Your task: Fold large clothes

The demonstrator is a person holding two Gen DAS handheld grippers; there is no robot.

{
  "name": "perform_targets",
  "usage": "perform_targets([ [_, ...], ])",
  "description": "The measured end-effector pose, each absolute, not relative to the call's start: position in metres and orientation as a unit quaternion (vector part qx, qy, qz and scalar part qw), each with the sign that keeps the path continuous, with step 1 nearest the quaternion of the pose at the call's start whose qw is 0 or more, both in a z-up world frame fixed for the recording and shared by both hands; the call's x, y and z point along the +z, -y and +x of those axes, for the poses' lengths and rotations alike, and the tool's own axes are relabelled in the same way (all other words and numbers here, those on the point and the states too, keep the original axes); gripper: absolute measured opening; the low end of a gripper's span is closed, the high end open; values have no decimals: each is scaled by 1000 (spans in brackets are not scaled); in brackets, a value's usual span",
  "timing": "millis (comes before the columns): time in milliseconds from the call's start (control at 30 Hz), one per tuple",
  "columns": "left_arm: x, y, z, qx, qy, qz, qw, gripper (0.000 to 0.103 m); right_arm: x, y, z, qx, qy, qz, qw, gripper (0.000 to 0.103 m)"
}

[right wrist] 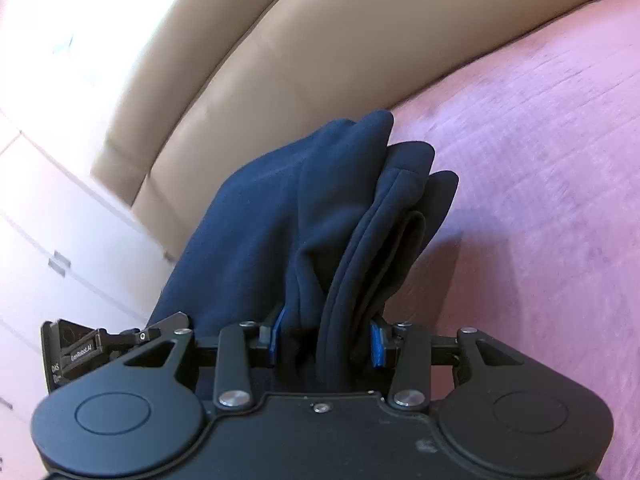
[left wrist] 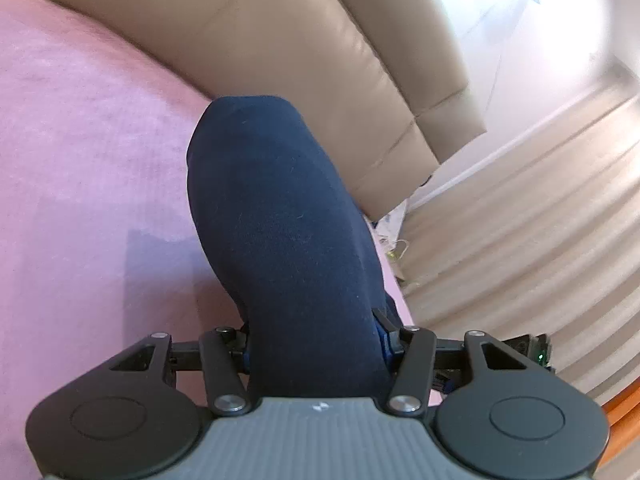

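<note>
A dark navy garment (left wrist: 280,220) fills the middle of the left wrist view and bulges up over my left gripper (left wrist: 316,344), which is shut on it; the fingers are mostly hidden by the cloth. In the right wrist view the same navy garment (right wrist: 312,208) hangs in several folded layers with a seam edge showing, and my right gripper (right wrist: 326,344) is shut on the bunched layers between its blue pads (right wrist: 376,344). Both grippers hold the cloth above a pink bedspread (left wrist: 80,160), which also shows in the right wrist view (right wrist: 540,160).
A tan padded leather headboard (left wrist: 300,32) runs along the bed's far side, also in the right wrist view (right wrist: 320,52). Pale curtains (left wrist: 520,220) and small clutter (left wrist: 394,240) lie past the bed edge. White drawers (right wrist: 52,240) stand left.
</note>
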State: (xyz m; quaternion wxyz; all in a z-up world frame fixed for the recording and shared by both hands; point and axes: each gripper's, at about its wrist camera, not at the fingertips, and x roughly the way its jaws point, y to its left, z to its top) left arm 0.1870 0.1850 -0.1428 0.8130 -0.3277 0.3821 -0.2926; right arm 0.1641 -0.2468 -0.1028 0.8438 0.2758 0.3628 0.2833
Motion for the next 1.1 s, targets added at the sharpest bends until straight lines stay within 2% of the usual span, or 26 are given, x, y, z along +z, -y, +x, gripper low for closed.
perform_targets([
  [67,-145,-204,163,-278,-395,-331,811,56,-101,224,146,279,-384,260,841,51],
  [167,-175,-229,146,-235,-430,-342,802,61,-118,195,134,253,-420,236,839,52],
  [233,-207,-239,148,-162,-512,-345,770,62,-146,182,140,213,-477,228,822,53],
  [267,-222,-243,149,-121,-566,-339,742,68,-159,176,141,197,-514,222,805,63],
  [300,-222,-250,143,-117,-567,-350,736,66,-164,174,137,191,-526,223,798,69],
  [367,-196,-257,131,-127,-542,-332,762,63,-150,176,121,176,-507,220,815,75],
  [433,-161,-254,120,-123,-513,-258,810,54,-120,179,104,162,-474,196,843,75],
  [533,-115,-239,101,-149,-455,-163,863,54,-82,168,85,157,-420,175,876,77],
  [567,-108,-232,95,-162,-447,-151,867,52,-77,161,82,154,-414,168,881,77],
  [600,-104,-222,91,-176,-440,-143,869,41,-73,153,80,152,-409,158,886,77],
  [633,-105,-213,86,-198,-435,-136,868,35,-74,149,75,151,-407,149,889,77],
  [667,-109,-207,83,-217,-438,-133,862,27,-77,138,76,151,-409,137,889,68],
  [700,-117,-198,73,-231,-449,-132,853,21,-83,128,76,150,-415,124,889,45],
  [733,-126,-190,68,-245,-466,-133,840,19,-89,119,79,151,-422,111,887,28],
  [767,-134,-184,65,-252,-480,-135,829,18,-97,111,80,155,-432,97,883,0],
  [867,-162,-177,48,-256,-508,-115,815,15,-130,113,84,121,-450,84,881,0],
  [967,-171,-198,41,-241,-528,-181,794,9,-149,146,75,93,-467,191,858,0],
  [1000,-174,-208,45,-232,-536,-206,785,5,-148,151,73,86,-470,206,854,0],
  [1100,-172,-219,40,-223,-547,-216,778,5,-130,159,57,65,-466,206,858,0],
])
